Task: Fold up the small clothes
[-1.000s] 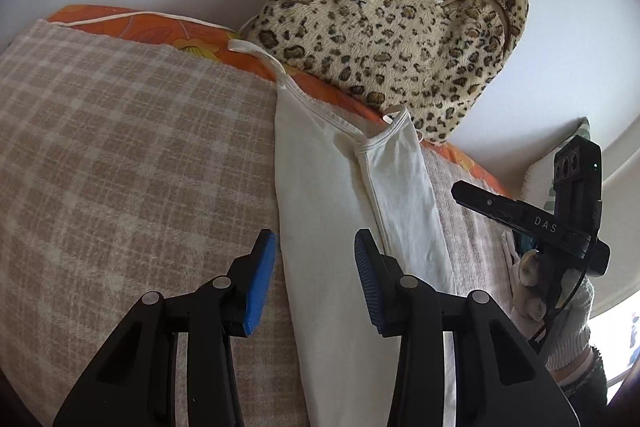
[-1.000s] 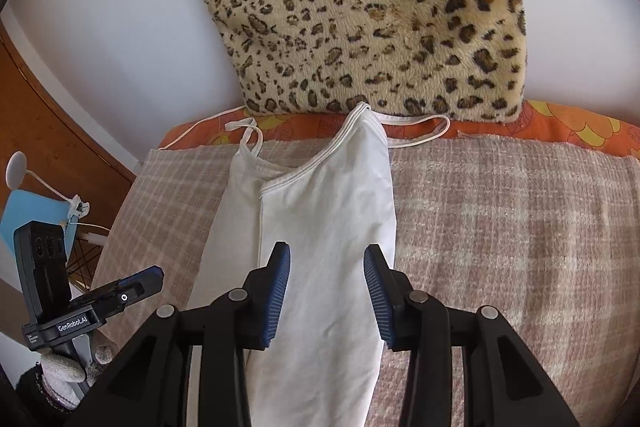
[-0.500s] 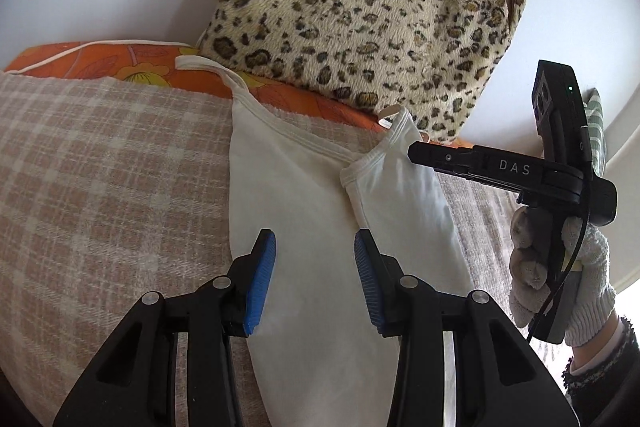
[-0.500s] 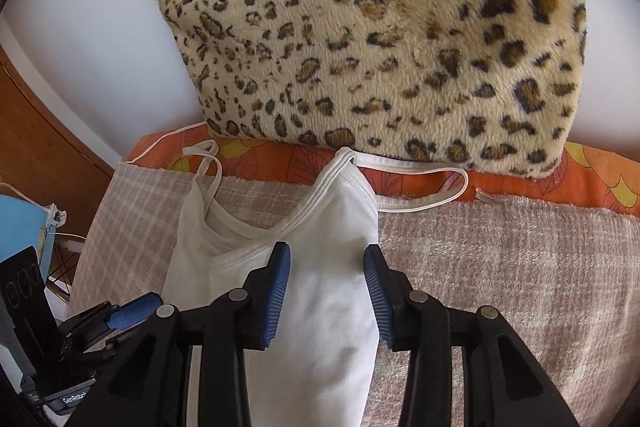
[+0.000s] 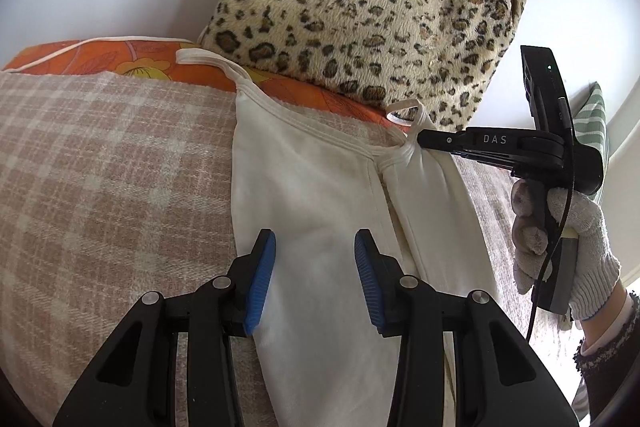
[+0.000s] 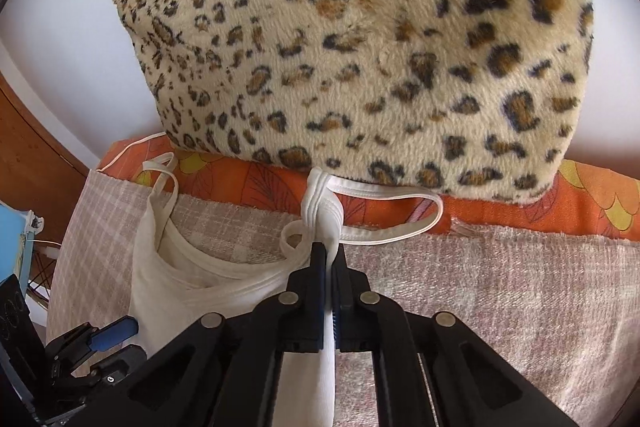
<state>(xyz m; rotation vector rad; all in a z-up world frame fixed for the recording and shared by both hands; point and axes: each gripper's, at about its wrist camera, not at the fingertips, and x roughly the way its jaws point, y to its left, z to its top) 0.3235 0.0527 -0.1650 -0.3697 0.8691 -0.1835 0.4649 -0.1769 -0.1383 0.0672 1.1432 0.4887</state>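
I count one white camisole (image 5: pixel 320 187), two grippers, one leopard-print cushion (image 5: pixel 372 11) and one checked blanket (image 5: pixel 100 167) over an orange floral cover (image 5: pixel 120 61).

In my left wrist view, from the left: blanket, then the camisole lying flat along it, straps toward the cushion. My left gripper (image 5: pixel 310 275) hovers over the fabric, jaws parted, nothing between its blue pads. At far right a gloved hand (image 5: pixel 568 239) holds my right gripper (image 5: pixel 420 139), its tip at the camisole's upper corner.

My right wrist view alone shows that grip: the right gripper (image 6: pixel 329 259) has just closed, pads pinching the camisole's (image 6: pixel 168 279) strap corner. It also shows a wooden panel (image 6: pixel 36 155) at left.
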